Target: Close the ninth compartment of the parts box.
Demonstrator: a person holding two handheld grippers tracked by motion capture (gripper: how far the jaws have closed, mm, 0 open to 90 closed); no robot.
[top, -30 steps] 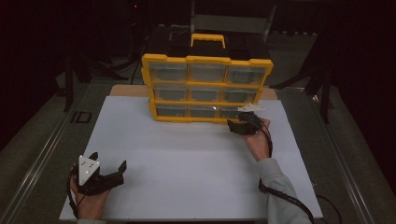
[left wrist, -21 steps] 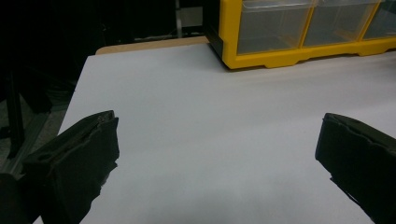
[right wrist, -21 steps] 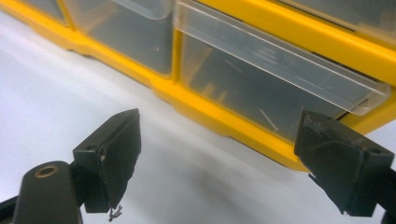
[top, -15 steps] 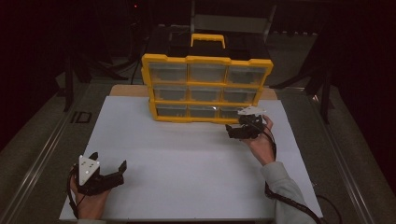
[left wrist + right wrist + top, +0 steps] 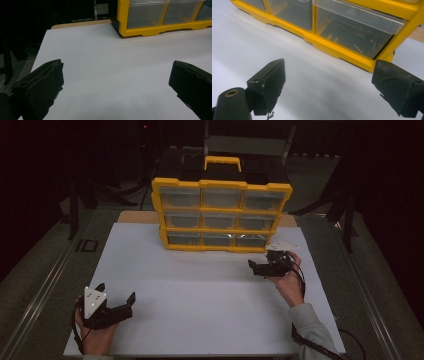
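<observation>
A yellow organizer (image 5: 222, 215) with nine clear drawers stands at the far side of the white board (image 5: 200, 290). My right gripper (image 5: 252, 267) hovers just in front of its bottom right corner, pointing left. In the right gripper view the right gripper (image 5: 328, 67) is open; its jaws have just been opening and nothing is between them. The bottom right drawer (image 5: 354, 32) beyond them holds a few small metal pieces. My left gripper (image 5: 117, 292) rests near the front left corner of the board. The left gripper (image 5: 116, 66) is open and empty, facing the organizer's lower left corner (image 5: 130, 30).
The organizer has a yellow carry handle (image 5: 222, 162) on its black top. A wooden tabletop edge (image 5: 135, 217) shows behind the board. Dark stands and frames (image 5: 75, 200) flank the table. A cable (image 5: 320, 345) trails from the right hand.
The right gripper has drawn back from the bottom right drawer toward the person, and its jaws stand wider. The left gripper has stayed where it was.
</observation>
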